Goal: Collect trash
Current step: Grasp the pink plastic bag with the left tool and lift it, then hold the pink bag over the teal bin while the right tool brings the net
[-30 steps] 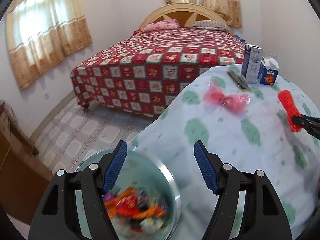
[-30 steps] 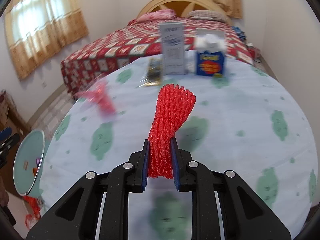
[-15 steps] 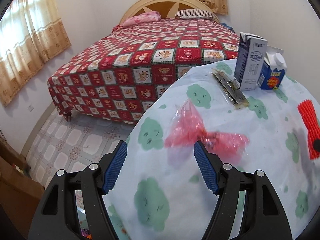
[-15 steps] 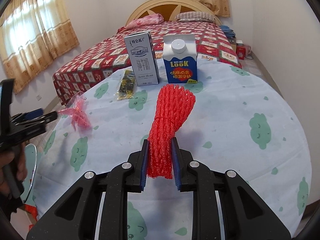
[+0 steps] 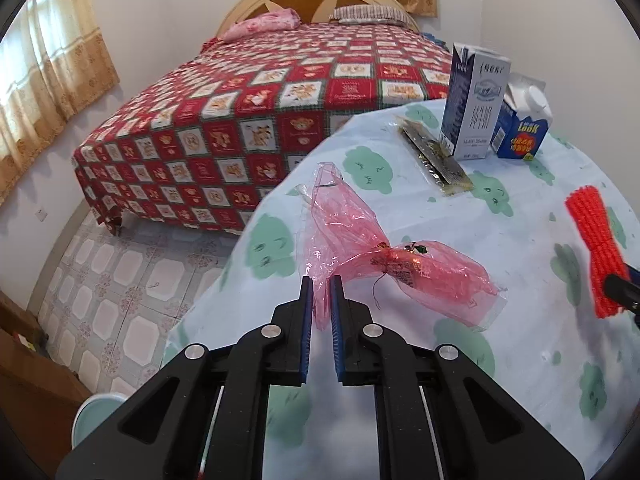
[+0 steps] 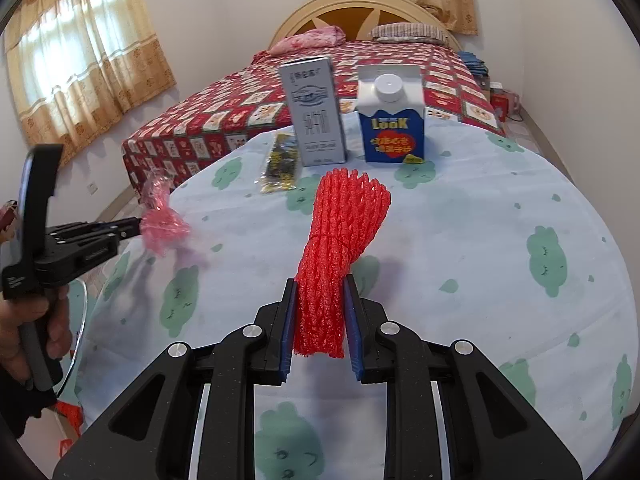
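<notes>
My left gripper (image 5: 320,284) is shut on the near edge of a crumpled pink plastic wrapper (image 5: 400,268) that lies on the round table (image 5: 520,360). It also shows in the right wrist view (image 6: 164,220), at the table's left edge. My right gripper (image 6: 320,292) is shut on a red foam net sleeve (image 6: 340,240) and holds it above the table. The sleeve shows at the right of the left wrist view (image 5: 596,240). A tall grey milk carton (image 6: 316,112), a blue LOOK carton (image 6: 392,120) and a flat dark wrapper (image 6: 280,164) stand at the table's far side.
A metal-rimmed bin (image 5: 100,412) sits on the floor below the table's left edge. A bed with a red patterned cover (image 5: 280,100) fills the room behind the table. A wooden cabinet (image 5: 24,380) is at the far left.
My left gripper moved from over the bin up to the table and closed on the pink wrapper. My right gripper kept holding the red net sleeve, shifting slightly.
</notes>
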Tool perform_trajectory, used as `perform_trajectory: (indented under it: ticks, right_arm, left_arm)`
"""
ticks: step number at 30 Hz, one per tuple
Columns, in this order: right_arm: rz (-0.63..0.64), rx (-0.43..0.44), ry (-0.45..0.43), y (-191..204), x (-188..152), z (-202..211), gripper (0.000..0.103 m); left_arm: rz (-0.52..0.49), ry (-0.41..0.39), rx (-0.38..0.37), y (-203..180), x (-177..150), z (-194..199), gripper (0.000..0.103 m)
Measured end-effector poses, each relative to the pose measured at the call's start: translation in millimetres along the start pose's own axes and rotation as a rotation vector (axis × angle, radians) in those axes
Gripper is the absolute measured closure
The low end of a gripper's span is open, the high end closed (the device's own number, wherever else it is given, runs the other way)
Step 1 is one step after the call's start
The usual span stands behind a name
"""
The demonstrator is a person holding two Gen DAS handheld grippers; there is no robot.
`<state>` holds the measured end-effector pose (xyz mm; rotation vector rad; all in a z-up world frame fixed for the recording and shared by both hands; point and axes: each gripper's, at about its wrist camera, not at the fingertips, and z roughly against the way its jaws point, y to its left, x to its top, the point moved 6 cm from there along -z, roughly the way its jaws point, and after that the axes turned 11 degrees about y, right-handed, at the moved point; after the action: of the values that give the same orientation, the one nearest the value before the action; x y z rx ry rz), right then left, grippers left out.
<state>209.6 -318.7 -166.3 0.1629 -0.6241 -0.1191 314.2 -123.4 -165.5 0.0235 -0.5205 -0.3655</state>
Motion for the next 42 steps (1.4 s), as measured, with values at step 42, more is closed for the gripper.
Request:
perform_trajectory:
  ticks: [42]
  right_arm:
    - [0.234,0.084,-0.072,143.0,-52.0,31.5,0.080]
  left_arm:
    - [0.131,-0.069,0.089,75.9,-146.8,108.0,0.094]
